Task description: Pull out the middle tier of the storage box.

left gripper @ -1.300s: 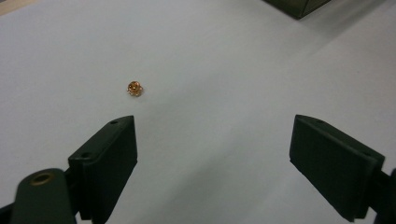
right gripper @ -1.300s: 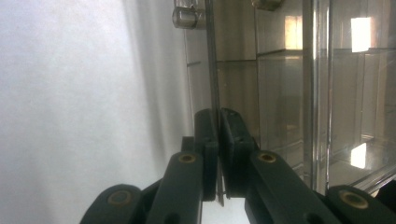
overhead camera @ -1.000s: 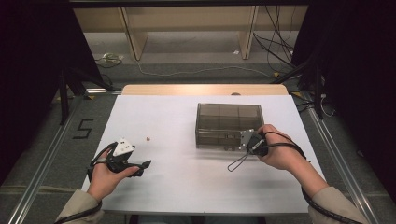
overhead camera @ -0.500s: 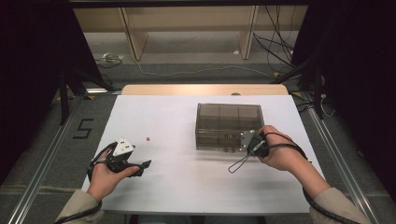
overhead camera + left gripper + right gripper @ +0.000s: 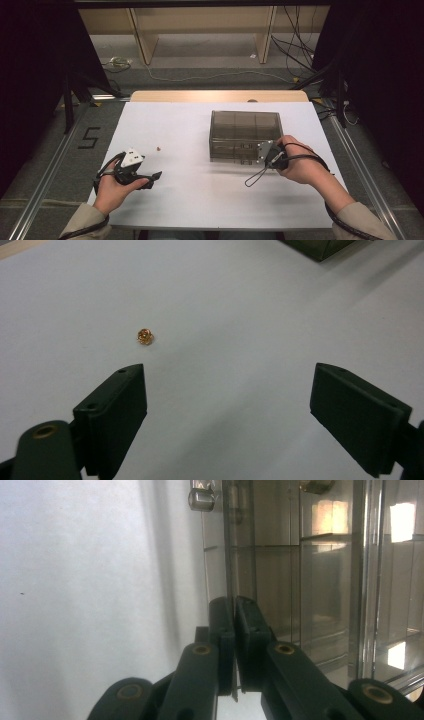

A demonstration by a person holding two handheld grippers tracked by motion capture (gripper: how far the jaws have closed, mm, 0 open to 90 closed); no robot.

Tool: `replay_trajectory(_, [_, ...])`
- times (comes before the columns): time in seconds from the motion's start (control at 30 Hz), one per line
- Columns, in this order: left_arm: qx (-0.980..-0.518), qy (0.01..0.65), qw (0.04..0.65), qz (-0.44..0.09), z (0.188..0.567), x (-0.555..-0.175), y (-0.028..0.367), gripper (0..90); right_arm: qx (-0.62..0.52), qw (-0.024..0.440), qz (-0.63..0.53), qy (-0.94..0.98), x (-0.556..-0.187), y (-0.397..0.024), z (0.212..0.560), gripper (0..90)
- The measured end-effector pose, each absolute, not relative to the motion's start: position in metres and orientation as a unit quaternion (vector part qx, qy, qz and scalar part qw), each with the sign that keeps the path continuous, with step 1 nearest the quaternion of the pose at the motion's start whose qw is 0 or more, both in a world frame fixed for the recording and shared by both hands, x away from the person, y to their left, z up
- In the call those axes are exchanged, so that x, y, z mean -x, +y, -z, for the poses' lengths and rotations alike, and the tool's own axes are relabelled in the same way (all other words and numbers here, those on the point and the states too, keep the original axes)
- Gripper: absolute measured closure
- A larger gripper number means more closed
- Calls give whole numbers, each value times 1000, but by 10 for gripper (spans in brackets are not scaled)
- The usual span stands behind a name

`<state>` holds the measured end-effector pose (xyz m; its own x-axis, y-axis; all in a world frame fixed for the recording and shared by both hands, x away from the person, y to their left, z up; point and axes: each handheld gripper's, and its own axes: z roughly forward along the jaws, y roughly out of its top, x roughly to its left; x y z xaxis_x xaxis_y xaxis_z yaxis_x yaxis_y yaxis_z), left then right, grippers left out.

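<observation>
Nothing has moved over the last second: both hands sit where they were, both sets of jaws unchanged. Reads as a hold, not a transition.

Left gripper rests low over the near-left of the table, jaws spread wide with nothing between them. The small amber bead lies loose on the sheet just ahead of the left jaw tip, not touching; from above it's the speck between the gripper and the box, nearer the gripper. My read: pickup not started, the jaws need to shift toward the bead before closing.

Smoked clear compartment box stands right of centre. Right gripper is at its near face, jaws pinched on a thin transparent edge of the box — lid or front panel, can't tell which. Likely holding it ready for the bead.

Surface: white sheet over a wooden tabletop, bare otherwise. Room: grey floor, loose cables at back right, wooden shelf legs, a "5" marking on the floor at left.
</observation>
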<state>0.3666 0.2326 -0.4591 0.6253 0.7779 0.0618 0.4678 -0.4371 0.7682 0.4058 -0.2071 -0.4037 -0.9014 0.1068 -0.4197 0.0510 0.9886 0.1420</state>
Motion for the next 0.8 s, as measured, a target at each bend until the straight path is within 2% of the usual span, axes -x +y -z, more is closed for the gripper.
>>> replay_trajectory(0.8, [-821, 379, 371, -209, 459, -367, 232, 153, -36, 205, -65, 976, -400, -208, 404, 878])
